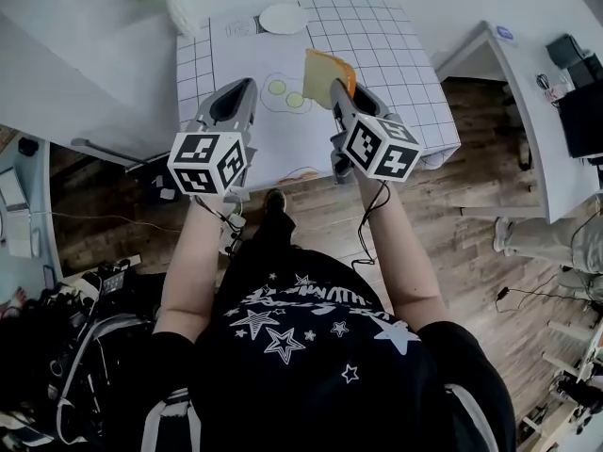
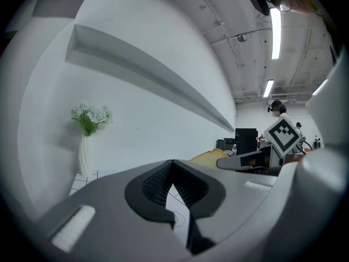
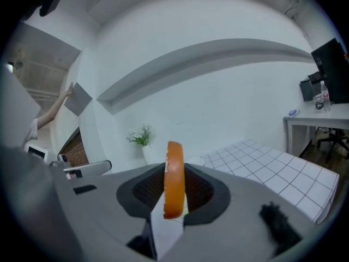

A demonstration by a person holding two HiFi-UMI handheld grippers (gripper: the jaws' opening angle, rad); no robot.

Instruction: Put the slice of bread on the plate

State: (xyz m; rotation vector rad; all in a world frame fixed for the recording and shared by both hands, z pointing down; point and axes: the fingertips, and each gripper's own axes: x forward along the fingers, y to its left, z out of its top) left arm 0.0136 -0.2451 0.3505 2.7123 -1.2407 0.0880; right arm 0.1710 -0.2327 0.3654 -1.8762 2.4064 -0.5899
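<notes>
Fingers (image 3: pixel 143 190) of right gripper (image 1: pixel 337 90): part-way closed, clamped on slice of bread (image 1: pixel 325 72) — held upright on edge, crust toward that gripper's camera, broad faces against the fingers. Raised over near half of worktop (image 1: pixel 396 64), touching nothing else.

Left gripper (image 1: pixel 236 100): tips drawn together, nothing between them, alongside the right, well apart from the slice.

Plate (image 1: pixel 284 18): white, bare, at far edge of worktop, ahead of both grippers and a little to the left of the slice. Two pale green rounds (image 1: pixel 285 93) on the gridded sheet between slice and plate. Neither hand clearly nearer; right the one bearing the slice.

Coming move, by judgement: carry forward and slightly leftward over the rounds, then tip the slice from vertical to flat — broad face down — before release.

Risk: edge-on landing, slice toppling off the rim.
</notes>
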